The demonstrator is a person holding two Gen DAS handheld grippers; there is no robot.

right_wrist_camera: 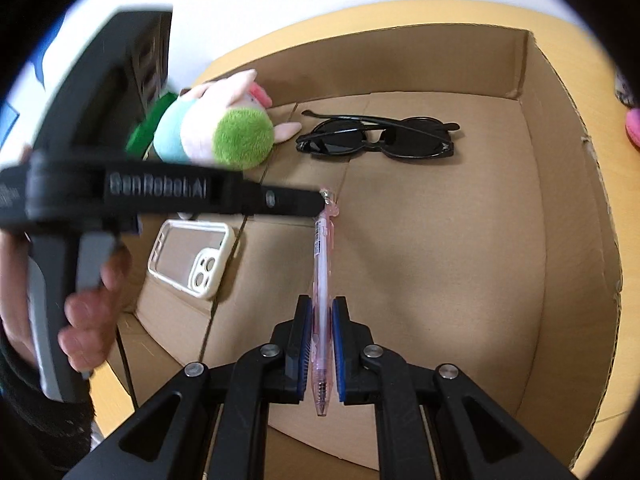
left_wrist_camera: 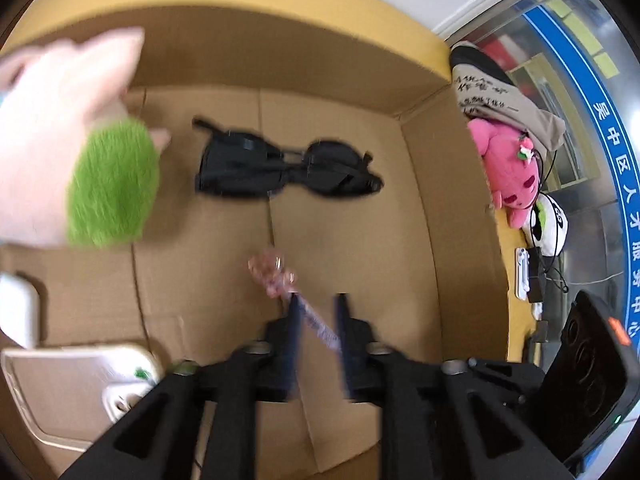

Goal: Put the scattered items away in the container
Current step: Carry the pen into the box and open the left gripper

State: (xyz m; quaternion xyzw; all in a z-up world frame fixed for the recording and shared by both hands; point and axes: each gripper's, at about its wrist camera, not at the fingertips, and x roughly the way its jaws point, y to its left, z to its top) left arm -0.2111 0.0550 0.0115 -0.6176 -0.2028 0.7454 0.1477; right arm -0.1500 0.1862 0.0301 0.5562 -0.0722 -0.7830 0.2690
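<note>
A cardboard box holds black sunglasses at the back. A cream phone case lies at the left. A pink plush toy with a green patch sits at the far left, blurred in the left wrist view. My right gripper is shut on the barrel of a pink pen just above the box floor. My left gripper reaches across from the left to the pen's decorated top end. Its jaws stand open, with the pen between them and clear of the pads.
Outside the box on the yellow table lie a pink plush, a black-and-white plush, a printed beige bag and a black device. A white object shows at the left edge. A hand grips the left gripper's handle.
</note>
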